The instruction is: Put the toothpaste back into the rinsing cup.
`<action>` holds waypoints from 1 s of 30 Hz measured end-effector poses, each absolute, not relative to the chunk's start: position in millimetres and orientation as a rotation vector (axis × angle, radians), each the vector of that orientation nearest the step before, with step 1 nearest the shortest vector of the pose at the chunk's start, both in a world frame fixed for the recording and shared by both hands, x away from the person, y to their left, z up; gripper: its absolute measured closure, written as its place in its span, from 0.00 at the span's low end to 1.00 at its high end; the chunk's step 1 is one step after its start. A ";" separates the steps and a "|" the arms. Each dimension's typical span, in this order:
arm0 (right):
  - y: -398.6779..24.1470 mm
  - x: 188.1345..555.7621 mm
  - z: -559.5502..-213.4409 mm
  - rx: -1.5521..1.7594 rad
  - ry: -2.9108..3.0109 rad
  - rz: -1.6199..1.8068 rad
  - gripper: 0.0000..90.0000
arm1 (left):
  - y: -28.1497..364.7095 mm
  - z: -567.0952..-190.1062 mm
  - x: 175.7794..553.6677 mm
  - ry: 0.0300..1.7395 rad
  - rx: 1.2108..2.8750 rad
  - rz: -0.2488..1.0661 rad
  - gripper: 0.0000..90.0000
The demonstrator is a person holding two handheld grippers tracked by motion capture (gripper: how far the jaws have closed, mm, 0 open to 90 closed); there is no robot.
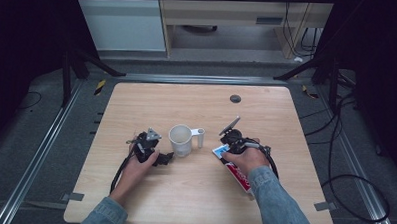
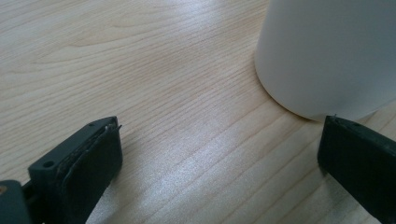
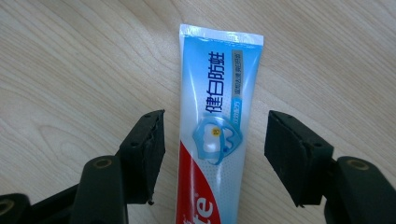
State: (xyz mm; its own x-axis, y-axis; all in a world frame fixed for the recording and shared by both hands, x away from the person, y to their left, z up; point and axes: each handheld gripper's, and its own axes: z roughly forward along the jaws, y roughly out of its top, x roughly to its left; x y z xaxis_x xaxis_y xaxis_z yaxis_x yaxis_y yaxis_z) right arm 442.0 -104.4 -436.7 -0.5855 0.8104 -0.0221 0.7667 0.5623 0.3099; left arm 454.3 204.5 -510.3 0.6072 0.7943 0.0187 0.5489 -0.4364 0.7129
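High view, surface: I see a pale wood surface point(image 1: 263, 194) with a small dark round grommet point(image 1: 235, 99) near its far edge.
High view, cup: a white cup point(image 1: 180, 140) stands upright near the middle, its handle point(image 1: 200, 137) pointing toward my right side.
High view, left claw: my left claw point(image 1: 164, 159) sits low on the surface just beside the cup's near-left side, held in the left hand point(image 1: 137, 165); a black cable point(image 1: 118, 174) trails back along the forearm.
High view, right claw: my right claw point(image 1: 223, 152) is over the upper end of the toothpaste tube point(image 1: 237, 174), held in the right hand point(image 1: 250, 159), denim sleeve point(image 1: 278, 205) behind it.
High view, tube: it lies flat on the surface, right of the cup and apart from it, partly under the hand.

Left gripper view, left claw: point(image 2: 219, 154) jaws wide apart, nothing between them but bare wood.
Left gripper view, cup: its white wall point(image 2: 327, 51) stands at upper right, just beside the right-hand jaw tip; I cannot tell whether they touch.

Right gripper view, right claw: point(image 3: 215, 154) jaws apart, straddling the tube, a gap on each side.
Right gripper view, tube: point(image 3: 219, 116) blue, white and red, flat on the wood, crimped end pointing away from the claw.
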 end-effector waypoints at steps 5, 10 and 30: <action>-102.2 446.1 -442.7 1.339 2.649 0.371 0.41 | 204.6 -510.2 454.5 1.053 2.155 0.466 0.00; -100.4 447.6 -446.5 1.346 2.657 0.345 0.41 | 204.7 -510.1 454.5 1.052 2.158 0.466 0.00; -97.4 452.2 -459.3 1.367 2.692 0.276 0.42 | 204.8 -510.1 454.6 1.052 2.159 0.466 0.00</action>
